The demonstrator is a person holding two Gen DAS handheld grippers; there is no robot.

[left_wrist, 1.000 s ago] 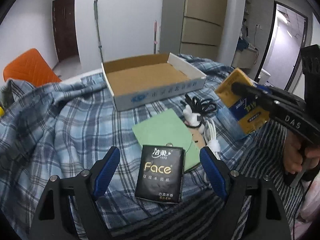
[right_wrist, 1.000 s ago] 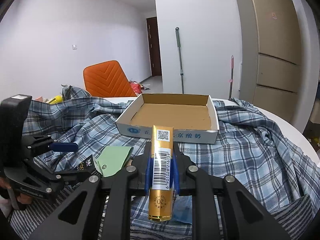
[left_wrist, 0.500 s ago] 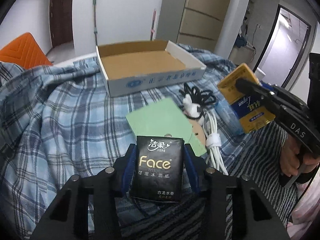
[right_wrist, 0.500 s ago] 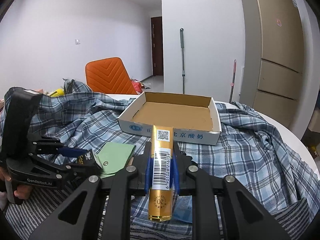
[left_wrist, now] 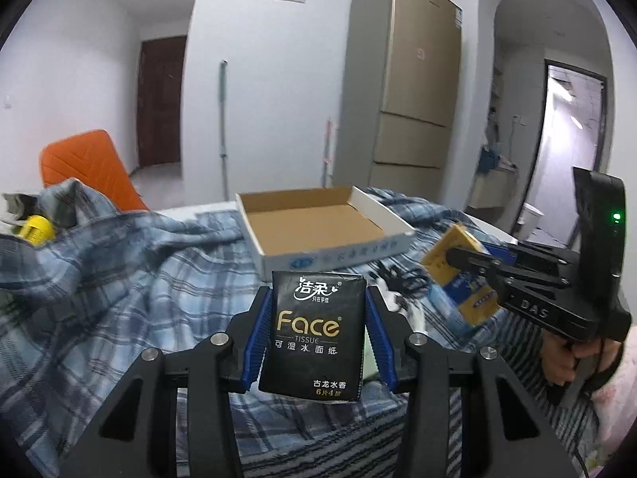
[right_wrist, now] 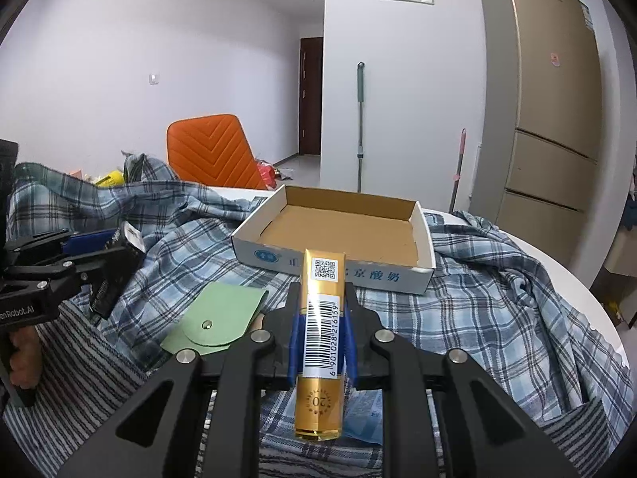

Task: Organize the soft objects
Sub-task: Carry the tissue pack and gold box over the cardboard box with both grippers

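I have the left gripper (left_wrist: 318, 328) clamped on the black tissue pack (left_wrist: 316, 328) and the right gripper (right_wrist: 321, 332) clamped on the gold pack (right_wrist: 321, 342), both lifted clear of the plaid cloth (right_wrist: 477, 310). The cardboard tray (right_wrist: 338, 267) lies straight ahead of each, open side up, its long front wall facing me. My right looks slightly nearer to it, though the fisheye makes that hard to judge.

White walls all round, a dark door (right_wrist: 311, 95) far down the hall. An orange chair (right_wrist: 211, 151) stands far left – a tall gold fridge (right_wrist: 545, 119) right. A green-handled mop (right_wrist: 360, 127) leans against the wall between them.
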